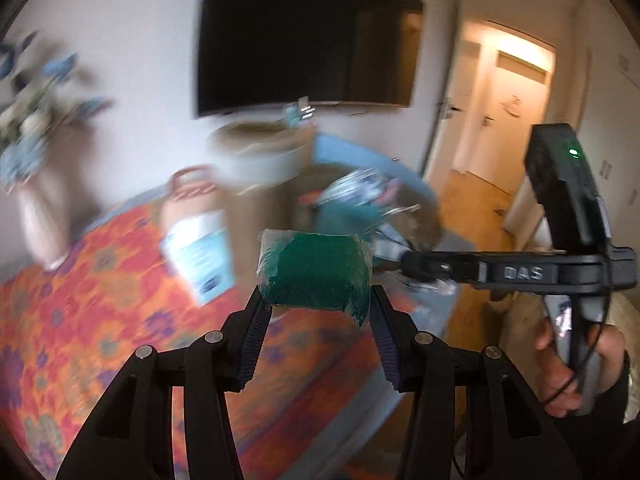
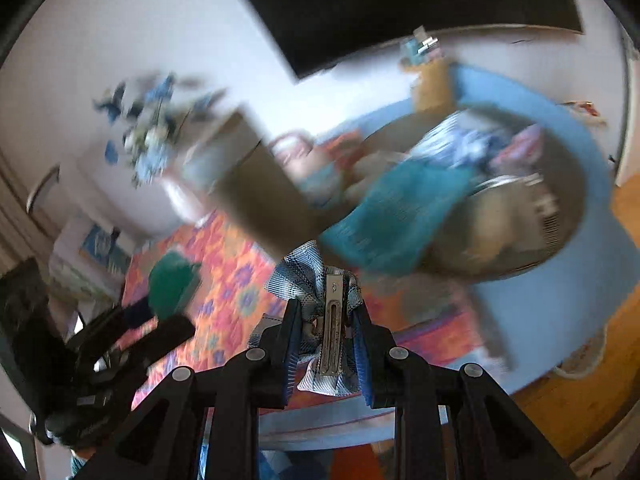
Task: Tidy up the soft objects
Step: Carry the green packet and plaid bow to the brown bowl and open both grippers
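Note:
My left gripper is shut on a green sponge in clear wrap and holds it above the floral cloth. It also shows in the right wrist view. My right gripper is shut on a blue-grey patterned cloth with a metal clip, held in the air. In the left wrist view the right gripper reaches in from the right. A round basket holds a teal cloth and other soft items. Both views are blurred.
An orange floral tablecloth covers the table. On it stand a vase of blue flowers, a pale bag with a blue label and a round box. A dark TV hangs behind. A doorway lies right.

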Available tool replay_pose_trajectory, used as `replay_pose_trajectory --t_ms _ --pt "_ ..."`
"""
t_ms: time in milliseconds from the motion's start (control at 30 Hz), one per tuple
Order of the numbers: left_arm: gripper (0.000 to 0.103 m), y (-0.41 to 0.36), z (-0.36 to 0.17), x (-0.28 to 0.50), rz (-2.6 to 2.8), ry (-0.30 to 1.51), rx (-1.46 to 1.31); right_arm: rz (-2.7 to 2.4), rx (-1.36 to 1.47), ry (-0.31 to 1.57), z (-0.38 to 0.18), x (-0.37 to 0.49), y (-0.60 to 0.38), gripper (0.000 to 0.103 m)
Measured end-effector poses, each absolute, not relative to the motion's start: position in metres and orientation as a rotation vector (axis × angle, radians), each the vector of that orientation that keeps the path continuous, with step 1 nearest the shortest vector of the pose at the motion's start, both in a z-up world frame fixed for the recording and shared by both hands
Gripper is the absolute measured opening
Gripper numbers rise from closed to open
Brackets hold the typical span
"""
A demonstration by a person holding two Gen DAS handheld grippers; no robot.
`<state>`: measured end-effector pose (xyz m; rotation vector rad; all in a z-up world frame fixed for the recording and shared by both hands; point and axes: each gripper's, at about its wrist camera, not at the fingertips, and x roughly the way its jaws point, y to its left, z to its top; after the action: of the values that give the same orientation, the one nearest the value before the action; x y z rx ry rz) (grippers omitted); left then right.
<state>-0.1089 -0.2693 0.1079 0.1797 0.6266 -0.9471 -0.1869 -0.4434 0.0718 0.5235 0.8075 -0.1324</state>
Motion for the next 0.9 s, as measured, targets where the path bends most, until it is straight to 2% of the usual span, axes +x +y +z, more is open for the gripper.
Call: replay_pose_trajectory --t_ms 267,367,633,800,867,900 --pt "0.046 -0.361 0.124 -0.121 -0.921 0.549 0.251 -0.269 0.560 0.681 0.103 -0.195 -0.518 0.024" --pt "0.046 -0.388 0.121 -0.107 -0.900 0.610 0.202 -0.223 0.643 0.654 0.107 -0.177 -0.558 0.024" --pt "0.046 -0.441 0.103 -0.047 -0.853 0.736 0.123 -0.262 0.700 0.717 0.109 -0.099 -0.638 0.024" --pt "0.049 -0.458 0.097 -0.035 -0.759 0.675 0.161 -0.325 0.690 0.851 0.079 -0.047 -0.671 0.024" --pt "0.058 -0.463 0.094 -0.032 -0.711 0.651 0.177 -0.352 0.671 0.878 0.070 -0.037 -0.680 0.025" --pt "0.070 -0.465 0.092 -0.030 -0.702 0.640 0.188 -0.364 0.660 0.892 0.067 -0.036 -0.681 0.030"
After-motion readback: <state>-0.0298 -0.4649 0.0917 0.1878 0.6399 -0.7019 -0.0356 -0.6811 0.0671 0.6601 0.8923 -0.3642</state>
